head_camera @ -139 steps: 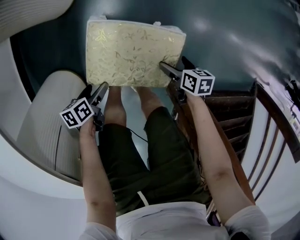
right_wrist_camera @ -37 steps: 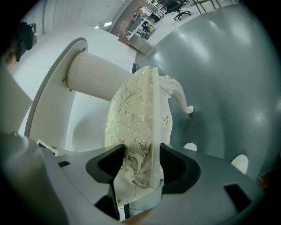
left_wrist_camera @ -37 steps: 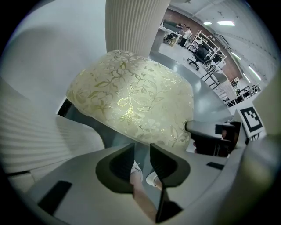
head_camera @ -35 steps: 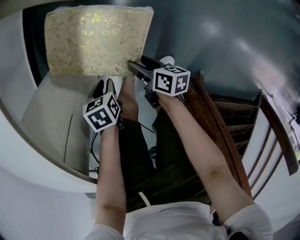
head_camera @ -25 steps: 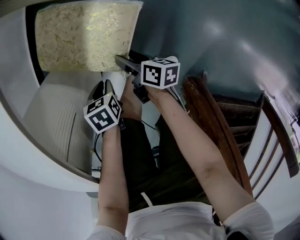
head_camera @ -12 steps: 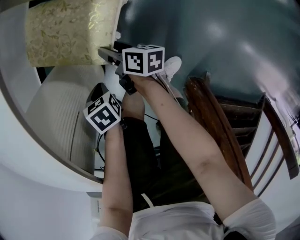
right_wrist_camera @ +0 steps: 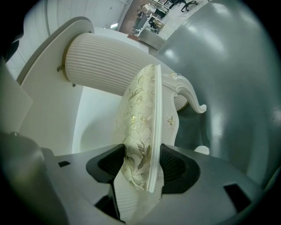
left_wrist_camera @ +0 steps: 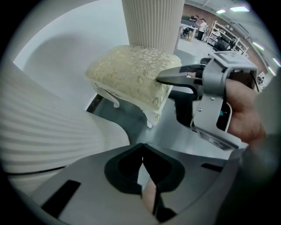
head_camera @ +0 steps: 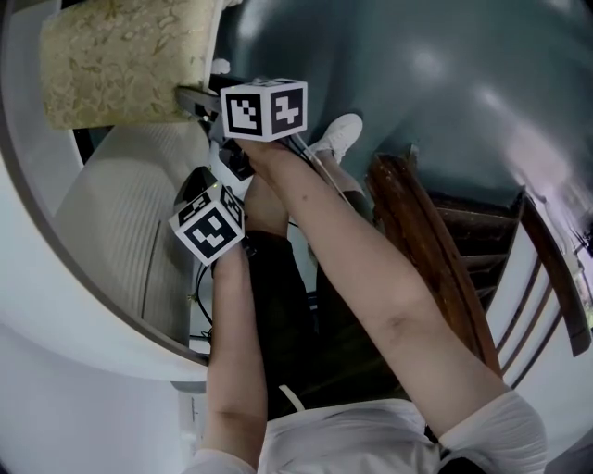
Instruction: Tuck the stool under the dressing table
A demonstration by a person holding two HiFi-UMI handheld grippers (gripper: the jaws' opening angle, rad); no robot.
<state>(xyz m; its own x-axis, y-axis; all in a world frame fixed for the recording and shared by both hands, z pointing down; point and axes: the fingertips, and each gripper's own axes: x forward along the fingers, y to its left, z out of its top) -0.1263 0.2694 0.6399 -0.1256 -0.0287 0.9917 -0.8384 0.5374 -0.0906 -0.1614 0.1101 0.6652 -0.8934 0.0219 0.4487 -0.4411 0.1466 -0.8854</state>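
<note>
Stool [head_camera: 120, 56]: cream-gold floral brocade cushion, carved white legs. It stands on grey floor [left_wrist_camera: 175, 132], just beside the ribbed pedestal of the dressing table [left_wrist_camera: 151, 22]. Right gripper [right_wrist_camera: 140, 169] fingers clamp the cushion's edge. Left gripper [left_wrist_camera: 141, 165] fingers pressed together, empty.

Head view is dim and bluish with heavy fisheye bending toward the edges; soft glare patches sit on the glossy floor [head_camera: 435, 65], and the white marker faces are the brightest spots. Both gripper views are brighter and evenly lit, with black vignette in the corners, ceiling lights [left_wrist_camera: 239, 9] small at the far top right of the left one, and broad floor sheen in the right one. Close-up jaws look soft and out of focus, while the stool cushion [right_wrist_camera: 140, 114] is sharp, its gold thread glinting.
</note>
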